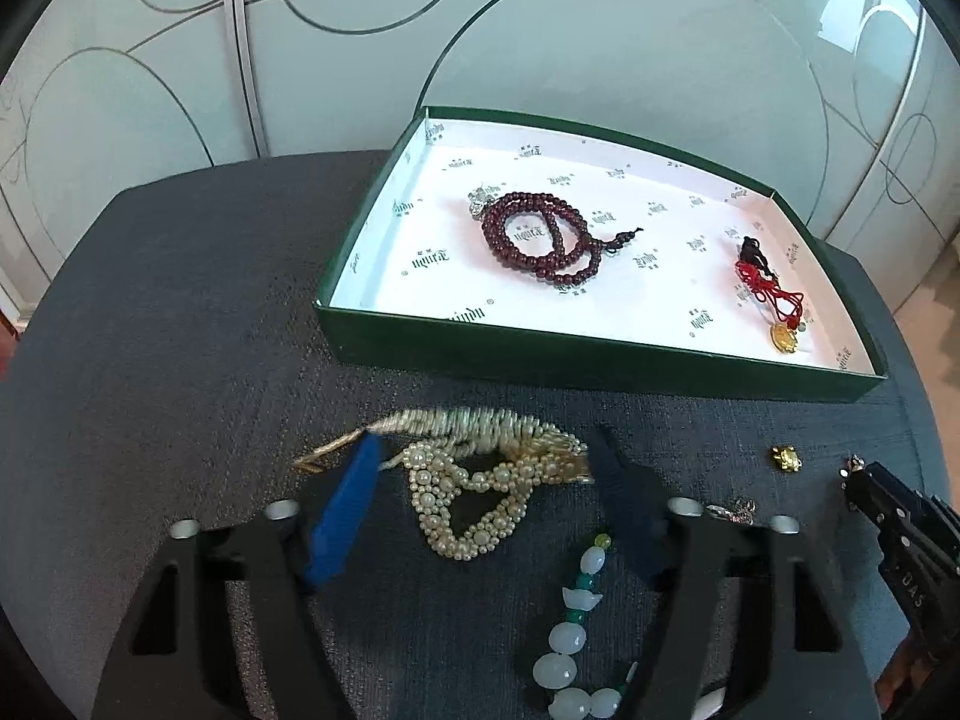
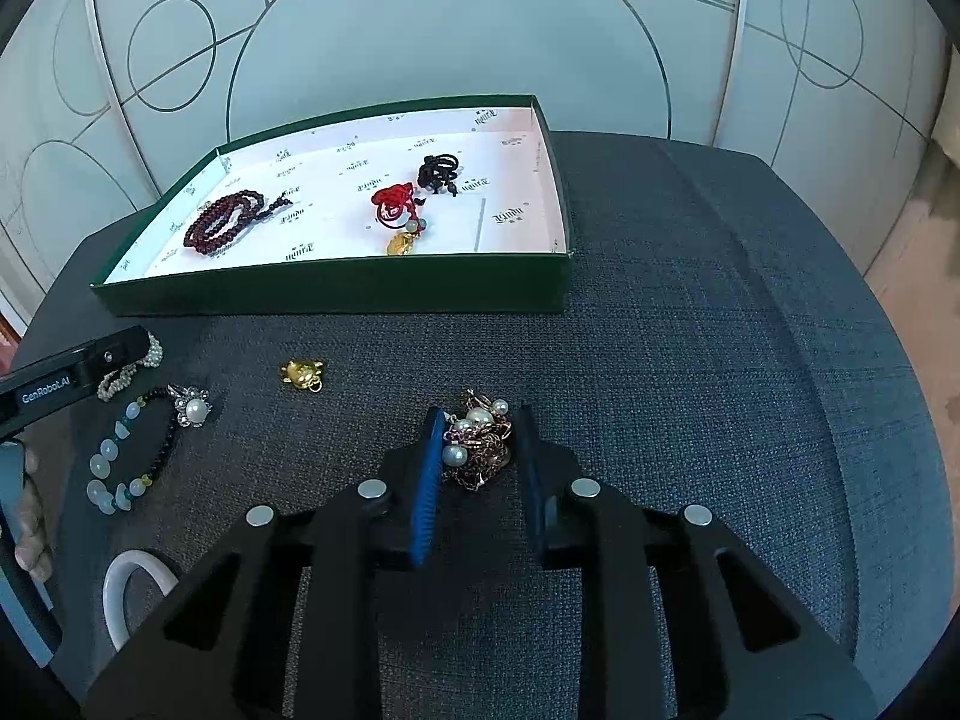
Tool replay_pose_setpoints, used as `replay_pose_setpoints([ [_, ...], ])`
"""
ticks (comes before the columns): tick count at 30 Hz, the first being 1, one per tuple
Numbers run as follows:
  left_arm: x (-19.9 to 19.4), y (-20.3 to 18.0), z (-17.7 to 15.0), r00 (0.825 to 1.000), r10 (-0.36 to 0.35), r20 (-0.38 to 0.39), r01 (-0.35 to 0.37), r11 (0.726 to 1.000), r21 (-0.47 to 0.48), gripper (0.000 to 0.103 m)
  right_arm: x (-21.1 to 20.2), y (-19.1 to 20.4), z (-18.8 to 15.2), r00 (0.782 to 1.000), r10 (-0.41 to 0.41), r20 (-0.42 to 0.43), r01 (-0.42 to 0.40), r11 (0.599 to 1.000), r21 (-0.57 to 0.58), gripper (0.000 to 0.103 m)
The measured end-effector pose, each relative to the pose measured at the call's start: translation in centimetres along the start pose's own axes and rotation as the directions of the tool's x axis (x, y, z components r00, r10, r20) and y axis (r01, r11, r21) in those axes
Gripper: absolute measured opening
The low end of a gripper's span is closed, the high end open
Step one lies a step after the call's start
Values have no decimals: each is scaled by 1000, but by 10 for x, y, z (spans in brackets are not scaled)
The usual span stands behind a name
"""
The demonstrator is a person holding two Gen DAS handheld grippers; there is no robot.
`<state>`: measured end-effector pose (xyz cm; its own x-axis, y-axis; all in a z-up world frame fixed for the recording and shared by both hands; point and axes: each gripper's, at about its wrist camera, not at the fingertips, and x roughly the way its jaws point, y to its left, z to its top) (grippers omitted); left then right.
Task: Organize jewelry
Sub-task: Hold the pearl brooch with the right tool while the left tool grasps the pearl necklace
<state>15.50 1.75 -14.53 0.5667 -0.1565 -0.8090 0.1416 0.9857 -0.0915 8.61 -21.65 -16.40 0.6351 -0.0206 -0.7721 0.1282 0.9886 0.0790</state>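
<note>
A: Take the green box (image 2: 336, 294) as the marker. What lies nearest us, on our side of it?

B: On the desk (image 2: 690, 360), a white bangle (image 2: 129, 594), then a jade bracelet (image 2: 120, 468) with a pearl brooch (image 2: 193, 407) at its far end. Closer to the box is a small gold charm (image 2: 303, 373).

A: And the two tongs?

B: The right tongs (image 2: 477, 438) sit in front of the box's right half, drawn in close around a tangled chain (image 2: 480, 444) with pearls. The left pad touches a pearl; I cannot tell whether the right pad presses, so I would not call it clamped yet. The left tongs (image 1: 486, 468) stand in front of the box's left half, apart, straddling a pearl necklace (image 1: 474, 498) heaped on the desk.

A: How will those two pieces handle?

B: Both look light and limp. I judge the chain will droop and may snag on itself, so grip the dense middle of the clump, not a loose loop. The pearls are smooth and could roll off the pads; take the necklace where its strands bunch thickest.

A: Inside the box?

B: Dark red beads (image 1: 537, 240) coiled toward the left, a red cord (image 2: 393, 207) with a gold pendant (image 2: 401, 243) toward the right, and a black cord (image 2: 438, 171) just beyond it.
</note>
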Motion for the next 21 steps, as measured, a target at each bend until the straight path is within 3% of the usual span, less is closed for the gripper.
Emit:
replay_pose_setpoints([
  [4,-1,0,-3,1000,8,0,-8,1000,30,31,0,0,0,1000,0,1,0,1000,6,23],
  [8,-2,2,-5,1000,4,4,-4,1000,26,21,0,0,0,1000,0,1,0,1000,9,23],
  [21,-8,-3,-4,1000,21,20,-22,999,44,18,-1,2,1,1000,6,0,-6,1000,16,22],
])
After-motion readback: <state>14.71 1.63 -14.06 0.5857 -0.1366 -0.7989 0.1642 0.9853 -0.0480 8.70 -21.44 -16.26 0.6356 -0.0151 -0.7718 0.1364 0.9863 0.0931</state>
